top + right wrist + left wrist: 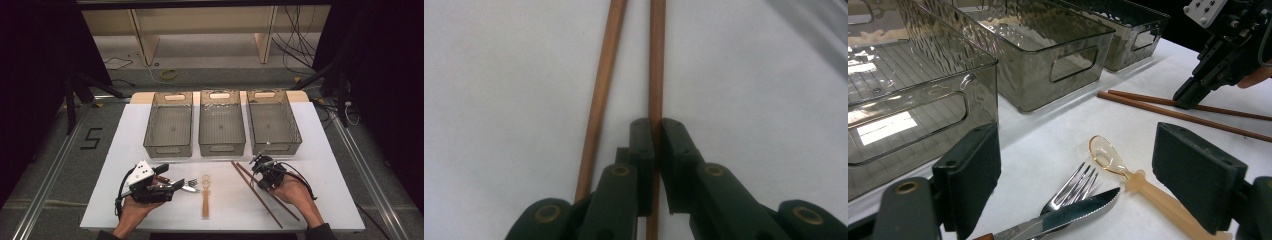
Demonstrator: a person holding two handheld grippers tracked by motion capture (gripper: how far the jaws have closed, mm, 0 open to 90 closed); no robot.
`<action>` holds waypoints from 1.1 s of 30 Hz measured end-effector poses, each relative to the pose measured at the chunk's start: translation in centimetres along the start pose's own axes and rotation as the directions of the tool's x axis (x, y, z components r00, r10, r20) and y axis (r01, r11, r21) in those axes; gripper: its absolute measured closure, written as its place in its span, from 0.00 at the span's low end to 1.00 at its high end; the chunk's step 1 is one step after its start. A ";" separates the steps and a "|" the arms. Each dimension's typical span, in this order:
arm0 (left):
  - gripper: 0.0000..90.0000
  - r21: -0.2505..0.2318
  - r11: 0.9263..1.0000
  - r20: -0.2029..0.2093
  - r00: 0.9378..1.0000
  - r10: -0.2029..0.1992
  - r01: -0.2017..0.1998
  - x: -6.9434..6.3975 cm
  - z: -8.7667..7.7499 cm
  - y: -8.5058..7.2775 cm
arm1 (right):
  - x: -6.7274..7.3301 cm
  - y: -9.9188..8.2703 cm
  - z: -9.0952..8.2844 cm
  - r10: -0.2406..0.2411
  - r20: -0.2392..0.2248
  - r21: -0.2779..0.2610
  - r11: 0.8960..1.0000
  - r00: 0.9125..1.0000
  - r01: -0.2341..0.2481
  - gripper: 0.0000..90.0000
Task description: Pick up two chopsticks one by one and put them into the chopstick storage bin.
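My right gripper (656, 131) has its jaws pinched on one chopstick (655, 65), the pads pressing it from both sides near the tips. The second chopstick (600, 95) lies just beside it on the white table (499, 100), outside the grip, slanting slightly away. In the high view I see that gripper (258, 162) tipped down over the upper end of the pair, which runs diagonally across the table's right half toward my right hand (292, 192).

My left gripper (1075, 175) stands wide, nothing between its pads. Ahead of it lie a fork (1073, 187) and a serrated knife (1068, 217), the knife blade crossing over the fork. Just beside them is an amber plastic spoon (1133, 177), bowl pointing toward the bins. From above, the left gripper (175, 184) rests level on the table, held in my left hand (132, 210), its jaws pointing toward the cutlery.

Beyond all this, three clear grey bins sit in a row at the far side: left bin (169, 125), middle bin (221, 125), right bin (274, 122). They stand close together, handle slots facing me.
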State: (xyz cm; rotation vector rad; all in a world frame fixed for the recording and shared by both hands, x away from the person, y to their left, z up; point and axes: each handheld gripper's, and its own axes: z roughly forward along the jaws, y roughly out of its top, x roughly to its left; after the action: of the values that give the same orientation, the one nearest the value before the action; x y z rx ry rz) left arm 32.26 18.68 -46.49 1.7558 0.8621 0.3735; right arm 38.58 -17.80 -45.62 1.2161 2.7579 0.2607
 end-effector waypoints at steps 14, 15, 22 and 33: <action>0.21 0.086 0.993 0.104 0.992 0.068 -0.077 -0.4 1.9 2.1 | 1.9 0.4 -3.5 -0.161 -0.007 -0.104 0.982 0.987 0.160 0.94; 0.21 0.093 0.992 0.122 0.990 0.077 -0.089 -0.5 2.2 2.5 | 2.3 0.5 -3.7 -0.181 -0.005 -0.110 0.978 0.983 0.179 0.94; 0.22 0.152 0.965 0.254 0.952 0.170 -0.213 -2.0 4.5 4.6 | 4.8 0.9 -4.8 -0.303 -0.018 -0.134 0.945 0.953 0.298 0.94; 0.26 0.271 0.858 0.371 0.870 0.325 -0.436 -4.2 6.3 4.5 | 8.1 1.3 -5.0 -0.467 -0.031 -0.137 0.878 0.883 0.460 0.94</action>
State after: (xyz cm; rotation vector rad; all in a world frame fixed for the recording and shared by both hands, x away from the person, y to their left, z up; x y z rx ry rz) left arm 34.99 10.65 -43.93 2.2545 0.3496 0.1960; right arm 33.23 -11.51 -40.77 0.4938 2.9238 0.4180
